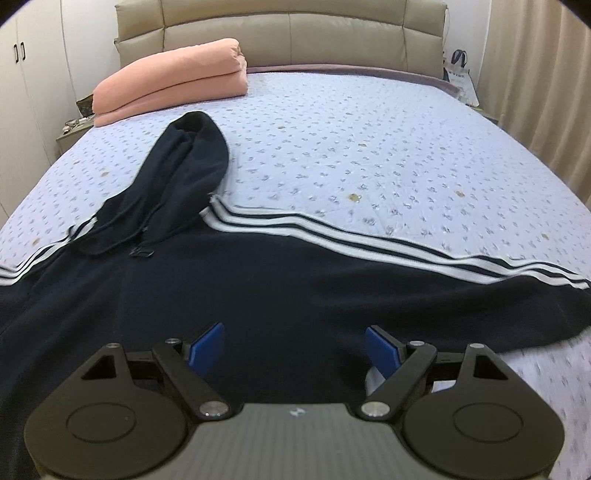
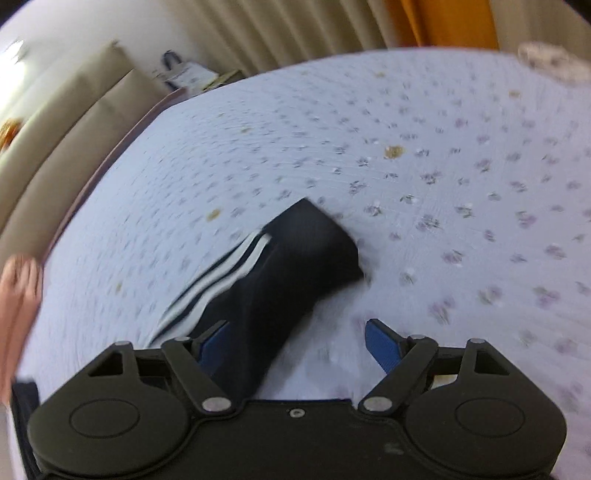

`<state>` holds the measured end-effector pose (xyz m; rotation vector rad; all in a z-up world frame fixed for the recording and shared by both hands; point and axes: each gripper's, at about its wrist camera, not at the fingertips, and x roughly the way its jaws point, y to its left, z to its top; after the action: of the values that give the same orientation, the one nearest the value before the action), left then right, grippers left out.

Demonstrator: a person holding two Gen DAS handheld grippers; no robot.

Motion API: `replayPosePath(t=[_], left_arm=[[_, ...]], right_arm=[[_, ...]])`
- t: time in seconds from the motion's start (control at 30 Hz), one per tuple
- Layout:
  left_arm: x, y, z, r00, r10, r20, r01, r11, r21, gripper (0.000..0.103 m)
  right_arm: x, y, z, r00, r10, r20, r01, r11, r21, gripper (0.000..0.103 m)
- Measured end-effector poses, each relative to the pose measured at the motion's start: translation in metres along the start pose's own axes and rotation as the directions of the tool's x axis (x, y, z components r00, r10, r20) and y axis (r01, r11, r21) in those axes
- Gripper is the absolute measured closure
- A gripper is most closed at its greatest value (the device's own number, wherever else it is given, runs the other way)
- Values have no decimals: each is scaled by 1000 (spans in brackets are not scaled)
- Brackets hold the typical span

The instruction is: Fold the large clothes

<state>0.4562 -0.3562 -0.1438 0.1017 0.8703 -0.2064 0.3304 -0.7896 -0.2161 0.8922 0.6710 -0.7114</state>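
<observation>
A dark navy hoodie (image 1: 240,295) with white stripes along its sleeves lies spread flat on the bed, hood (image 1: 184,166) pointing toward the headboard. My left gripper (image 1: 295,349) is open and hovers over the hoodie's body, holding nothing. In the right wrist view, the end of one striped sleeve (image 2: 280,273) with its dark cuff lies on the sheet. My right gripper (image 2: 299,343) is open just above that sleeve, with the cloth near its left finger (image 2: 212,345). This view is blurred.
The bed (image 1: 369,147) has a pale blue flowered sheet. A folded pink blanket (image 1: 173,77) sits at its far left by the beige headboard (image 1: 280,33). Curtains (image 1: 535,74) hang on the right, wardrobes on the left. A bag (image 2: 184,74) stands beside the bed.
</observation>
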Motion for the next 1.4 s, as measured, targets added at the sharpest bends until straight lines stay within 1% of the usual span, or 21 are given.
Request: replayPosePath(t=[0.07, 0.13, 0.17, 0.2, 0.23, 0.27, 0.33, 0.43, 0.5, 0.57, 0.6, 0.63, 0.67, 0.73, 0.77, 0.87, 1.0, 1.1, 1.2, 1.3, 1.4], left_arm=[[18, -12, 7, 1000, 6, -8, -6, 1000, 8, 18], [36, -25, 14, 1000, 6, -18, -6, 1000, 18, 18], [46, -31, 18, 1000, 5, -28, -4, 1000, 24, 18], [54, -37, 21, 999, -1, -34, 2, 999, 32, 19], [63, -44, 24, 999, -11, -36, 12, 999, 44, 19], [70, -52, 26, 999, -12, -39, 14, 998, 57, 19], [85, -67, 28, 999, -19, -44, 23, 996, 92, 20], [102, -89, 29, 998, -37, -48, 43, 989, 142, 22], [115, -100, 28, 996, -54, -74, 65, 985, 159, 22], [136, -109, 26, 992, -42, -120, 62, 983, 170, 16], [140, -110, 25, 995, -36, -95, 51, 985, 164, 9], [144, -110, 25, 996, -31, -89, 45, 985, 167, 8], [146, -108, 27, 995, -41, -93, 56, 985, 164, 8], [140, -96, 31, 991, -86, -107, 101, 985, 140, 24], [133, -86, 31, 988, -106, -109, 119, 985, 123, 28], [109, -47, 27, 991, -97, -92, 104, 992, 74, 28], [61, 32, 17, 996, -83, -44, 82, 996, -28, 28], [29, 97, 13, 999, -29, -18, 27, 996, -84, 28], [0, 171, 12, 999, 44, 10, -42, 992, -121, 28], [-23, 244, 13, 994, 109, 22, -105, 982, -158, 28], [-42, 305, 9, 985, 168, 27, -161, 971, -176, 28]], right_arm=[[16, -6, 4, 999, 26, -19, -25, 998, 64, 10], [23, 1, 8, 999, 31, 20, -32, 997, 71, 13], [29, 6, 12, 999, 27, 28, -29, 998, 55, 30], [37, 12, 15, 999, 30, 23, -30, 999, 32, 78], [46, 16, 18, 999, 51, -10, -51, 999, 14, 90], [50, 20, 20, 996, 85, -27, -85, 996, 13, 89], [42, 31, 25, 995, 100, 7, -100, 995, -25, 89], [-1, 38, 31, 984, 101, 150, -88, 992, -90, 91], [-22, 34, 30, 977, 91, 193, -73, 993, -96, 91], [-28, 34, 21, 980, 59, 190, -37, 992, -119, 91], [-26, 36, 14, 983, 38, 178, -10, 988, -157, 91], [-22, 39, 8, 986, 12, 168, 21, 981, -194, 91], [-21, 39, 3, 987, -4, 161, 37, 978, -203, 91], [-26, 43, -3, 987, 4, 158, 27, 980, -198, 90], [-34, 51, -5, 985, 9, 171, 27, 978, -207, 90], [-55, 84, -21, 977, 39, 207, 20, 962, -273, 90], [-89, 147, -64, 970, 125, 208, -33, 916, -399, 90], [-110, 208, -118, 964, 207, 165, -102, 866, -489, 90], [-128, 270, -179, 950, 293, 106, -181, 795, -579, 90], [-140, 330, -244, 931, 363, 40, -253, 719, -647, 90], [-146, 382, -302, 912, 409, -31, -317, 657, -684, 90]])
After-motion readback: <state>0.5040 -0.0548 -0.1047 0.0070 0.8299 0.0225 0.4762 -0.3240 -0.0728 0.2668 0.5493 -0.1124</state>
